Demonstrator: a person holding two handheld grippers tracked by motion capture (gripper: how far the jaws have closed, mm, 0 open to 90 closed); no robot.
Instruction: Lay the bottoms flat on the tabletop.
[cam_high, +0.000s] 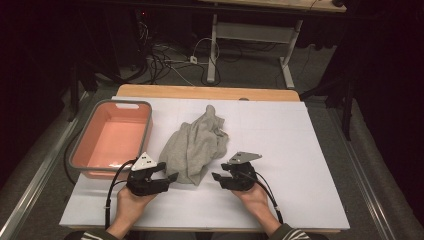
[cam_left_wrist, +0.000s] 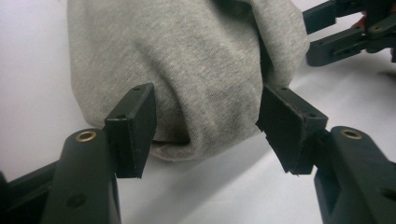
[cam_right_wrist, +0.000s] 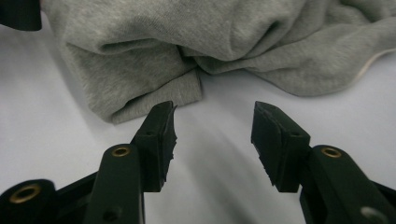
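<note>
A crumpled grey cloth (cam_high: 197, 145) lies on the white tabletop (cam_high: 280, 140), near its middle. My left gripper (cam_high: 169, 172) sits at the cloth's near left edge. In the left gripper view a rounded fold of the cloth (cam_left_wrist: 187, 60) lies between the jaws of this gripper (cam_left_wrist: 210, 133), which stand open; the right pad (cam_left_wrist: 285, 126) is clear of the fabric. My right gripper (cam_high: 216, 172) is at the near right edge, open. In the right gripper view its gap (cam_right_wrist: 215, 135) holds only bare table, with a cloth corner (cam_right_wrist: 187, 91) just beyond the left fingertip.
A pink basin with a grey rim (cam_high: 148, 127) stands left of the cloth, close behind my left hand. The white surface stretches wide to the right. Beyond the table's far wooden edge (cam_high: 205, 92) are desk legs (cam_high: 212, 47) and cables on the floor.
</note>
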